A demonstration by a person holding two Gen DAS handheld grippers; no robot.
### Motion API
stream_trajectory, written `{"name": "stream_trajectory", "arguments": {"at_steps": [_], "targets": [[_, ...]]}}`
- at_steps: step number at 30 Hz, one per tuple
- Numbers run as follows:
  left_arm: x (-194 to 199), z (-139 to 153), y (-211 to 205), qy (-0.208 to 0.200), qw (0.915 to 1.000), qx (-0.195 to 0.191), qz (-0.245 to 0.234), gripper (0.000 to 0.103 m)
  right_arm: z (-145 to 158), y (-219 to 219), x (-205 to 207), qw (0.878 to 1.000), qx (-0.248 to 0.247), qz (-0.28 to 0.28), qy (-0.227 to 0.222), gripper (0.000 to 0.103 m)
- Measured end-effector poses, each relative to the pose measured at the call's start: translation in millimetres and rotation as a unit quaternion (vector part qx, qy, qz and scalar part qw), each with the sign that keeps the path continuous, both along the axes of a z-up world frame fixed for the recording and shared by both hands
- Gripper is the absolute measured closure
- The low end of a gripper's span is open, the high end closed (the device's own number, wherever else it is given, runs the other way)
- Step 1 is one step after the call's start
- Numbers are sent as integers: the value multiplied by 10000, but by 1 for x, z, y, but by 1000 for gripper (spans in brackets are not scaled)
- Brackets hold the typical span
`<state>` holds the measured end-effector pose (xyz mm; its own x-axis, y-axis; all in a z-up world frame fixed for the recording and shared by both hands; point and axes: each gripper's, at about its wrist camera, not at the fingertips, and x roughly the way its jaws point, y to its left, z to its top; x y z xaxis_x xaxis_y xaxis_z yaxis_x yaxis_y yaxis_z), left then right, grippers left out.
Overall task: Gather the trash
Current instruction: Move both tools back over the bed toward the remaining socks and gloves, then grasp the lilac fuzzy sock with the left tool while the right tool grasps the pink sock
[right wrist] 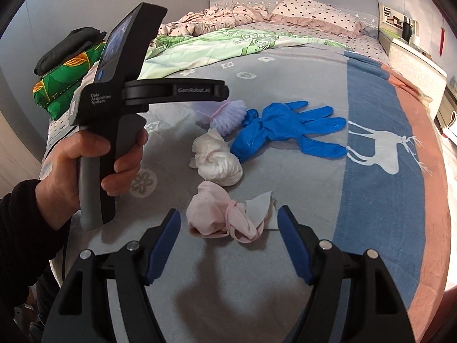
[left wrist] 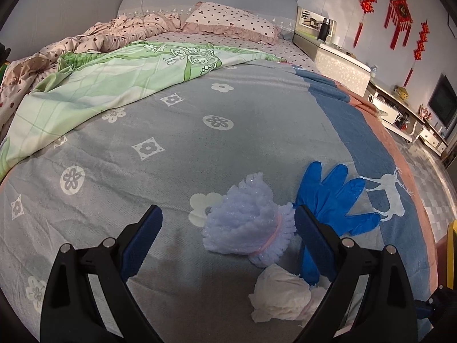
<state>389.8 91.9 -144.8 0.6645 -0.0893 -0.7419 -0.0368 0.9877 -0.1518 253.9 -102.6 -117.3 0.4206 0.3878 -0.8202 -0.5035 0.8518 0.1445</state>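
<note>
The right tool point(right wrist: 228, 225) gapes wide, empty, with the crumpled pink cloth wad point(right wrist: 220, 217) lying between its tips on the grey flowered bedspread point(right wrist: 300, 91); the left tool point(left wrist: 228, 223) likewise brackets a lilac fluffy bundle point(left wrist: 248, 220).

Setting: a home bedroom. A double bed point(left wrist: 228, 131) fills the view ahead of the tongs, with a padded grey headboard point(left wrist: 200, 0) at its far end. Polka-dot pillow point(left wrist: 231, 20) and rumpled duvet point(left wrist: 114, 34) lie beyond the tongs. Bedside cabinet point(left wrist: 340, 63) stands far right, a wall television point(left wrist: 444, 104) further right. Red knot ornaments point(left wrist: 398, 14) hang on the wall. Folded bedding point(right wrist: 68, 77) is stacked to the left.
</note>
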Motion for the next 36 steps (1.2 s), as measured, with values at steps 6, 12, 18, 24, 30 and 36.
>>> {"name": "stream_trajectory", "arguments": {"at_steps": [6, 12, 18, 24, 30, 36], "targets": [[12, -18, -5, 232, 9989, -302, -274, 40, -23, 10, 8, 9993, -100, 150, 313, 37], [12, -20, -7, 121, 9988, -341, -340, 49, -28, 12, 17, 9994, -9, 145, 312, 45], [11, -16, -1, 20, 9985, -453, -299, 66, -27, 14, 20, 9996, 19, 188, 203, 59], [9, -9, 1, -10, 9985, -460, -287, 72, -20, 9, 21, 9998, 81, 100, 140, 69], [0, 9, 6, -143, 9984, -502, -222, 74, -7, 1, 14, 9999, 119, 7, 47, 73], [-15, 32, 11, -283, 9983, -481, -160, 74, 12, -13, 1, 9994, 319, -126, -21, 74]]}}
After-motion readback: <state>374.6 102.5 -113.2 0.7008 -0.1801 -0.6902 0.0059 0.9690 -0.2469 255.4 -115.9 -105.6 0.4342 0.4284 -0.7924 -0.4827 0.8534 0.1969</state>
